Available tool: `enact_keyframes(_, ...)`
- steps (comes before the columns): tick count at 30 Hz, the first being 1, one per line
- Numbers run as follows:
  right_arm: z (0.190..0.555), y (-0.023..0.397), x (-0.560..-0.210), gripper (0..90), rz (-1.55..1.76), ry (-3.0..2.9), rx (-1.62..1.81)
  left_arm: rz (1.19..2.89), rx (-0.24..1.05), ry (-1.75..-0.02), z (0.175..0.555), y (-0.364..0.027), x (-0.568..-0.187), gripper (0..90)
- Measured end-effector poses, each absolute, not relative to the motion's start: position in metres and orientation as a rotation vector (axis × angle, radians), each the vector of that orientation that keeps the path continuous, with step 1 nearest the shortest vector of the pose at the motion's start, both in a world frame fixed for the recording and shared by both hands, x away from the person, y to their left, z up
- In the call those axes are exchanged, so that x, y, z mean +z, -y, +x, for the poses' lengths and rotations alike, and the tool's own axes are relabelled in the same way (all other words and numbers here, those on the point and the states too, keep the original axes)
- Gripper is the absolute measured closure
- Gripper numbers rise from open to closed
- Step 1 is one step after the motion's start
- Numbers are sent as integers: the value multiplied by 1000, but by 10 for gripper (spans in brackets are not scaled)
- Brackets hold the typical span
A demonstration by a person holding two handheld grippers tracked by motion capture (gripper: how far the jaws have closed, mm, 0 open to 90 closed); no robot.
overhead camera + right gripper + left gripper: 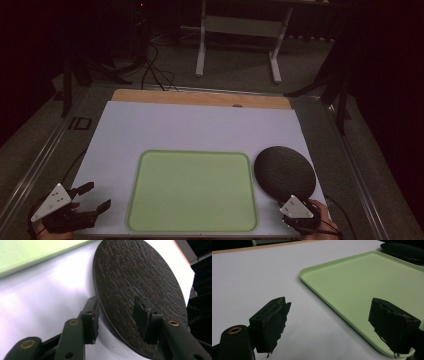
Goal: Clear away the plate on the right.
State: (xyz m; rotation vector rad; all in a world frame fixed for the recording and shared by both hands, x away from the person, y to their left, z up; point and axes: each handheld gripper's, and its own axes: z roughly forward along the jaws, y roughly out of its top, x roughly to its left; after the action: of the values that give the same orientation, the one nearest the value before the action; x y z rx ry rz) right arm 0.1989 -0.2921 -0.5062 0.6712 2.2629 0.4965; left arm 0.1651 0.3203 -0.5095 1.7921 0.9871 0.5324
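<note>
A dark round plate (285, 170) with a wood-grain face lies on the white tabletop (200, 125), just right of an empty light green tray (192, 192). My right gripper (290, 199) is at the plate's near edge. In the right gripper view, my right gripper (117, 315) straddles the rim of the plate (137, 272): one jaw stands outside the rim and the other over the plate's face, with a gap showing. My left gripper (99, 195) is open over bare tabletop, left of the tray. In the left gripper view, my left gripper (329, 322) has nothing in it, and the tray (367, 277) lies ahead.
A strip of wooden table edge (200, 97) runs along the far side. Beyond it, a white desk frame (240, 30) and cables (155, 70) sit on the floor. The plate (402, 250) shows past the tray's far corner, and the tray (37, 252) lies left of the plate.
</note>
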Motion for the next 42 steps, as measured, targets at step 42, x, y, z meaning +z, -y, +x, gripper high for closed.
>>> enact_keyframes(42,200,266,-532,793,381,-2194,122,1789,530,-991,166,-321,-510,154)
